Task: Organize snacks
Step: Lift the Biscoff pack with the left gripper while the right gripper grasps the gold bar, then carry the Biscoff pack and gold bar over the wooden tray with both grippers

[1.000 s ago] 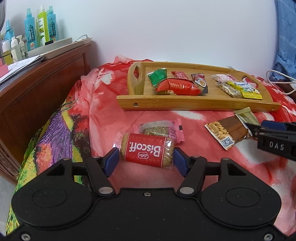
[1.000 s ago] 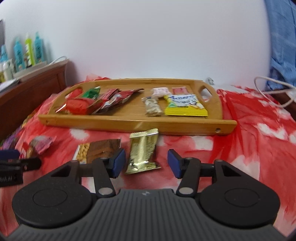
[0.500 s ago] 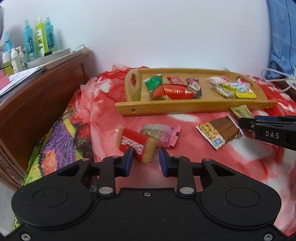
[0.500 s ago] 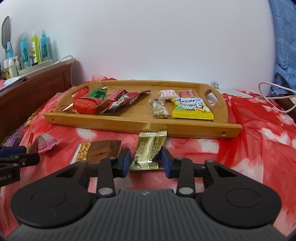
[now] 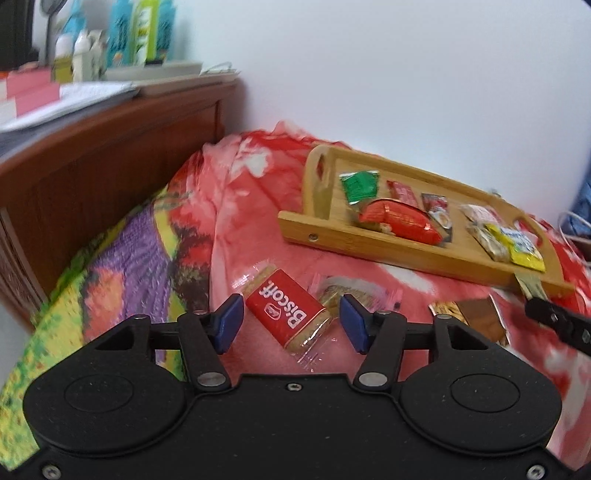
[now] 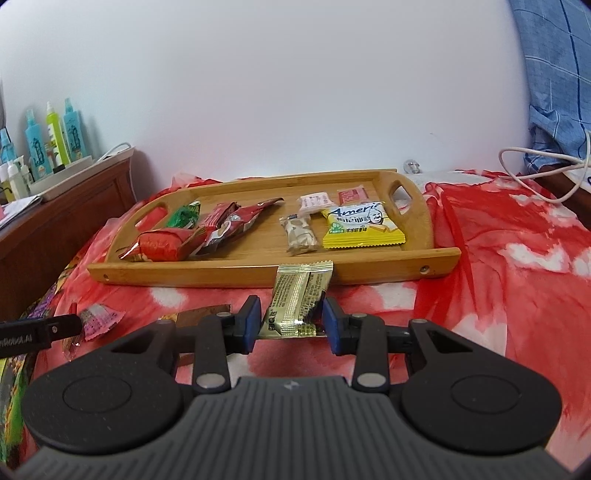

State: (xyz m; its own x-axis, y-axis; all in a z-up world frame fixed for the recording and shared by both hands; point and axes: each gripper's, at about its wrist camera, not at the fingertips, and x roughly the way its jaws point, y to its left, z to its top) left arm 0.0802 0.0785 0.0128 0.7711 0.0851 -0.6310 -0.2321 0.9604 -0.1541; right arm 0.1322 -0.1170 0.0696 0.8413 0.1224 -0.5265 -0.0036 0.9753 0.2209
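A red Biscoff packet [image 5: 288, 314] lies on the red bedspread between the fingers of my left gripper [image 5: 291, 322], which is open and not touching it. A pink-wrapped snack [image 5: 354, 293] lies just behind it. My right gripper [image 6: 290, 324] is shut on a gold snack bar [image 6: 299, 299] and holds it lifted in front of the wooden tray [image 6: 258, 275]. The tray holds several snacks, among them a red packet [image 6: 162, 245] and a yellow packet [image 6: 360, 225]. A brown peanut bar [image 5: 476, 317] lies on the bedspread between the grippers.
A wooden headboard shelf [image 5: 110, 122] with bottles [image 5: 140, 29] and papers stands at the left. A white cable [image 6: 543, 170] and blue cloth [image 6: 554, 74] lie at the far right. The bedspread falls away at the left edge [image 5: 110, 277].
My left gripper closed against the Biscoff packet, turning it, then opened wide again and tilted. My right gripper closed on the gold snack bar and lifted it.
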